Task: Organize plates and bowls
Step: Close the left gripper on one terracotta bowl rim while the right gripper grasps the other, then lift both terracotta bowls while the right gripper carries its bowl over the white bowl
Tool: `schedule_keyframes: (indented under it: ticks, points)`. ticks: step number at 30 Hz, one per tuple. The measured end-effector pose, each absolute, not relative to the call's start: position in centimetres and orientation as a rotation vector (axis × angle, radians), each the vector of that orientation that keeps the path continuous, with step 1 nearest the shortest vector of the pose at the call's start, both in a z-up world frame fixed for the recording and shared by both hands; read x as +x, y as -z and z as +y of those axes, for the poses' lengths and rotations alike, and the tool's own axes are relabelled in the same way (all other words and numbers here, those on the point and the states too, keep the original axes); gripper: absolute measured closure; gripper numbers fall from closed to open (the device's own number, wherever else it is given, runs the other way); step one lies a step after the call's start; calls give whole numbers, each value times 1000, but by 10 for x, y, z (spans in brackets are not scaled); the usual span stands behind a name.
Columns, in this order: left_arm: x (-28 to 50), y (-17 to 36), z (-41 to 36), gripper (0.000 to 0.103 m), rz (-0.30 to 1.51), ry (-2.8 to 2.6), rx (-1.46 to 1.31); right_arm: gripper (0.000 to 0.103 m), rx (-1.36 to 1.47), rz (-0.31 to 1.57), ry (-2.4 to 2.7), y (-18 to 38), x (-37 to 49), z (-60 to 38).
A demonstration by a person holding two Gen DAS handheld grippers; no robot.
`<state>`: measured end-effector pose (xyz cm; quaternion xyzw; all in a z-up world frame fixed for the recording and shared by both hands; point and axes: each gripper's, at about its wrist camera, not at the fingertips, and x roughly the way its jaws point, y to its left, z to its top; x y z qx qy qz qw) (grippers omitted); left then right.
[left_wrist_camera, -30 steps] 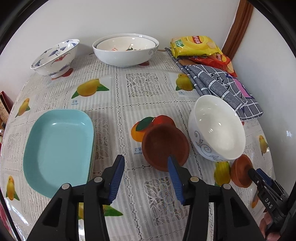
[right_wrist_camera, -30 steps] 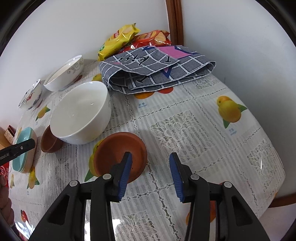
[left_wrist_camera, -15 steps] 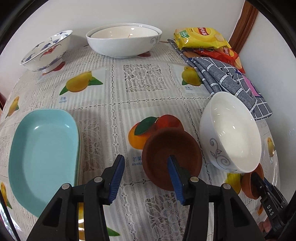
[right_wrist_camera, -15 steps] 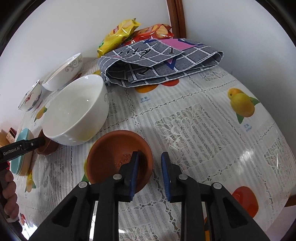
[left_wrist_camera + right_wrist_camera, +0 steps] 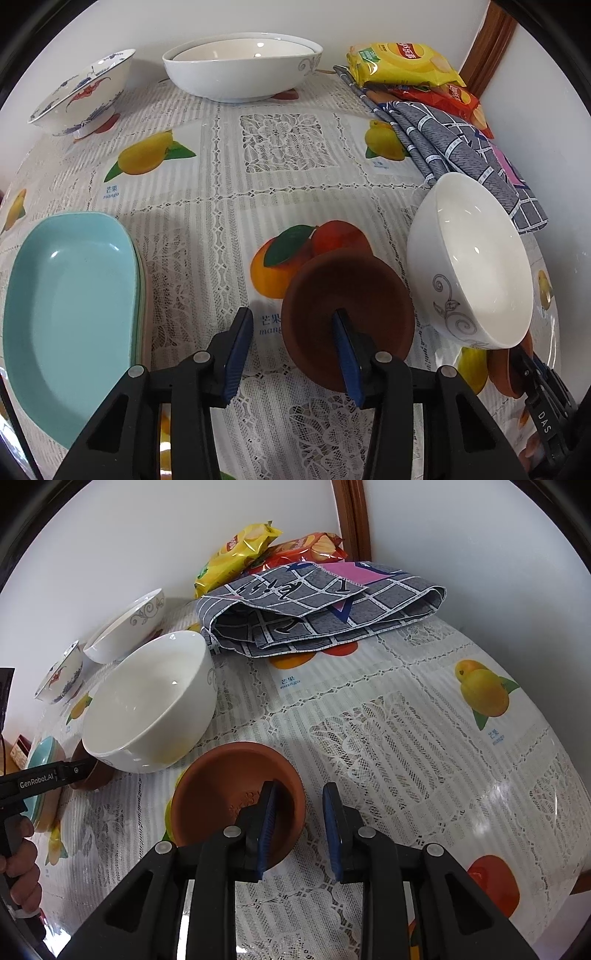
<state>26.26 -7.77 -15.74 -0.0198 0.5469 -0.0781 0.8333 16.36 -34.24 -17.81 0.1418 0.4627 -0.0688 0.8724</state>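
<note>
Terracotta saucer (image 5: 236, 794) upright, mouth up; right tool (image 5: 299, 823) straddles rim, unclenched; left tool (image 5: 291, 350) released.

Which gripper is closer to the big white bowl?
Right. The right gripper straddles the orange saucer rim just beside the white bowl; the left gripper is at the dark brown saucer, slightly farther.

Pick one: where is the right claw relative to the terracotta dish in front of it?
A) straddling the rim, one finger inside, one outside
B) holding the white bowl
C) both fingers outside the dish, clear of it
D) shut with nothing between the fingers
A: in the right wrist view the right claw has one finger inside the terracotta dish and the other outside its rim, a gap remaining.
</note>
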Motion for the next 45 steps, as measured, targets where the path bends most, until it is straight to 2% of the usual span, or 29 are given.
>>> schedule_keyframes:
  ticks: [5, 9, 13, 25, 45]
  points:
    - [262, 157, -79, 64, 1157, 163, -32, 78, 285, 974, 154, 177, 166, -341]
    - [261, 157, -83, 79, 1156, 198, -40, 78, 280, 965, 166, 178, 165, -338]
    - [260, 157, -86, 80, 1153, 209, -36, 88, 287, 959, 160, 177, 164, -336]
    - [254, 152, -79, 94, 1148, 218, -66, 90, 288, 965, 190, 175, 161, -333]
    - [218, 118, -74, 94, 1083, 239, -56, 95, 287, 916, 217, 145, 133, -324]
